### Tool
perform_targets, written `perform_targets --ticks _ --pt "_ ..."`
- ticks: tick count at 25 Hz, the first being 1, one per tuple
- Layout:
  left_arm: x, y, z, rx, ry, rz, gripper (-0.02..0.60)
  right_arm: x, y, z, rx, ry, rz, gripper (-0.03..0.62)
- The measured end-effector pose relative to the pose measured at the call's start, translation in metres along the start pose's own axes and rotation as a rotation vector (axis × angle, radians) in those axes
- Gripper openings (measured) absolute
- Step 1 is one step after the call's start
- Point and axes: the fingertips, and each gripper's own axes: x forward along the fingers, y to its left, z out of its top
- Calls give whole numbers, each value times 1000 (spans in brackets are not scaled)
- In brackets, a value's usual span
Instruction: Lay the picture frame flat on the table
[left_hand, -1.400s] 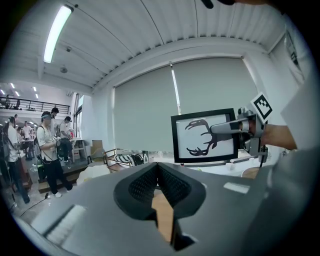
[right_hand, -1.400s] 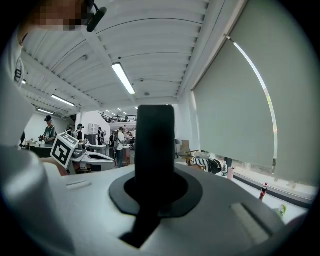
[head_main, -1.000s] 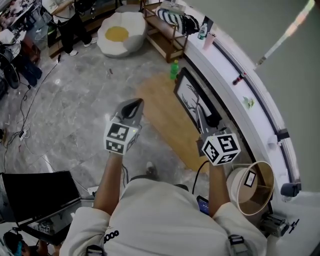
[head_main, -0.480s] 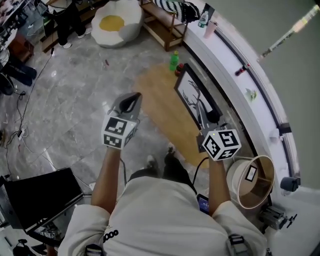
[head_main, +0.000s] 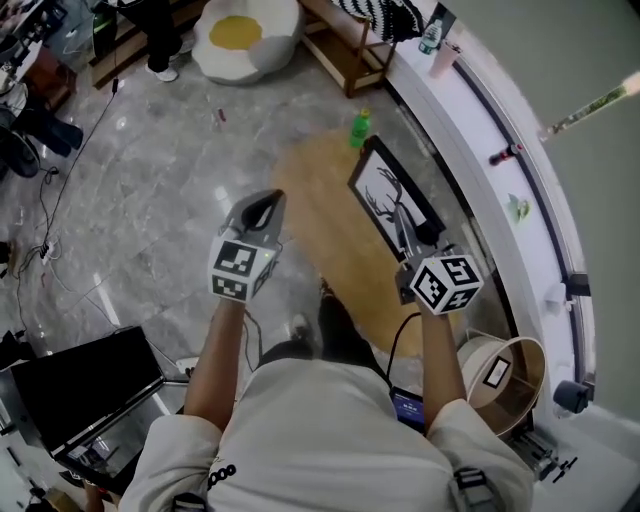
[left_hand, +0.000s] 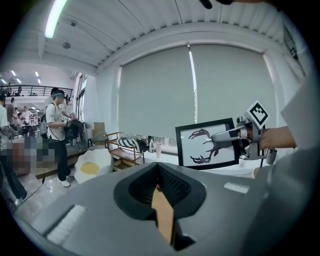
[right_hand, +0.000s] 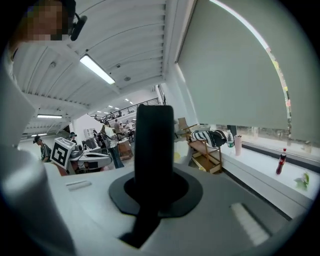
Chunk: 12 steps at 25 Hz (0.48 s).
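Now held upright over the right side of the wooden surface (head_main: 318, 205): picture frame (head_main: 385, 200), near edge clamped in right tool (head_main: 412, 240), long axis running near to far. Bare wood directly left of frame. Left tool (head_main: 266, 208) clenched on nothing, well apart, farther left.

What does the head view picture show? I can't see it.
The person's right tool grips a black picture frame with an antlered deer drawing, over a wooden table. The left tool is shut and empty.
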Motion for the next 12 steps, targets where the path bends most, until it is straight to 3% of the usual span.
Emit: perform_targets --ticks 12 --pt "91 35 -34 -65 78 50 11 100 -90 -44 39 141 68 12"
